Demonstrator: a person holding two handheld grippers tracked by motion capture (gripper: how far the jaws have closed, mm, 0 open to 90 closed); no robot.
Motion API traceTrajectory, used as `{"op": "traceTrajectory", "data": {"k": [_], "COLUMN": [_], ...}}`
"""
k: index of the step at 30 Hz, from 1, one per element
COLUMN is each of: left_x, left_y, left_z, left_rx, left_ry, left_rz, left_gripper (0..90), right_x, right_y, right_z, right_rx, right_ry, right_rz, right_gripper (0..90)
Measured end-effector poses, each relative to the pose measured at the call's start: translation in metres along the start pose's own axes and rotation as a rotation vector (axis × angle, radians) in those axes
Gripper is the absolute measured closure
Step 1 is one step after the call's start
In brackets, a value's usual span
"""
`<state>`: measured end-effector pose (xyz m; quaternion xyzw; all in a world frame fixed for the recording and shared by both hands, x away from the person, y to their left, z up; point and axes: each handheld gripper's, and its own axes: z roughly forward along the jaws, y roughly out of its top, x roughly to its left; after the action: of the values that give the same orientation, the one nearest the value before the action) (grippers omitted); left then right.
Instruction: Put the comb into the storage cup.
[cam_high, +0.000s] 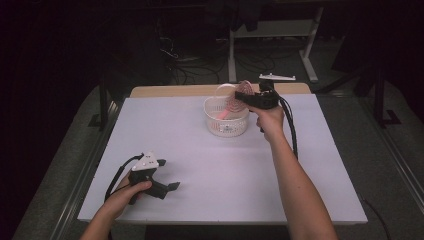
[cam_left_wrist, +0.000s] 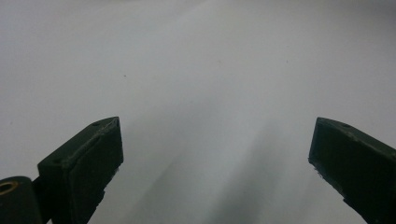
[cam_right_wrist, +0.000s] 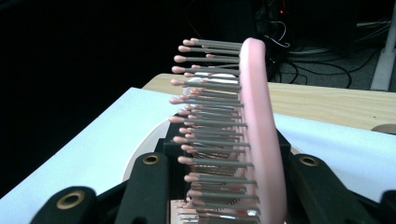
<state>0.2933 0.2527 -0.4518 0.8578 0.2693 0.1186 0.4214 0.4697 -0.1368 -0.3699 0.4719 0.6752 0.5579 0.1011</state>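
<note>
Dark floor, trailing cables and grey frame legs surround the white table (cam_high: 215, 170), on which you work with both arms entering from the near edge. Near its far middle stands the white slotted basket (cam_high: 226, 120), placed within easy reach of your right arm. Your right gripper (cam_high: 246, 98) hangs over the basket's rim, clamped across the head of the pink hairbrush (cam_high: 231, 106), whose handle slants down into the basket; the grip on the head appears chosen so the handle can enter first. Your left gripper (cam_high: 171, 187) rests low at the near left of the table, well apart from the basket, jaws spread and holding nothing, apparently parked. From above, the brush is a small pink blur. The right gripper view supplies the detail: the hairbrush (cam_right_wrist: 259, 140) stands edge-on between the black jaws, its grey pink-tipped bristles pointing to that view's left. The left gripper view confirms bare tabletop (cam_left_wrist: 205, 70) between the parted jaws.
</note>
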Motion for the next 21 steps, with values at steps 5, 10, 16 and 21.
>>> {"op": "traceTrajectory", "data": {"k": [5,10,16,21], "left_x": [0.0,0.0,-0.001,0.0], "left_y": [0.0,0.0,0.0,0.0], "left_z": [0.0,0.001,0.001,0.001], "left_rx": [0.0,0.003,0.005,0.005], "left_ry": [-0.001,-0.001,-0.003,-0.004], "left_rz": [0.002,0.003,0.003,0.003], "left_gripper": [3.1,3.1,3.1,3.1], "right_x": [-0.003,-0.007,-0.012,-0.014], "right_y": [-0.001,-0.002,-0.004,-0.005], "right_z": [0.0,0.0,0.0,0.001], "right_rx": [0.005,0.017,0.037,0.064], "right_ry": [-0.007,-0.043,-0.075,-0.101], "right_rz": [0.003,-0.006,-0.014,-0.028], "right_gripper": [60.8,58.0,53.6,50.7]}}
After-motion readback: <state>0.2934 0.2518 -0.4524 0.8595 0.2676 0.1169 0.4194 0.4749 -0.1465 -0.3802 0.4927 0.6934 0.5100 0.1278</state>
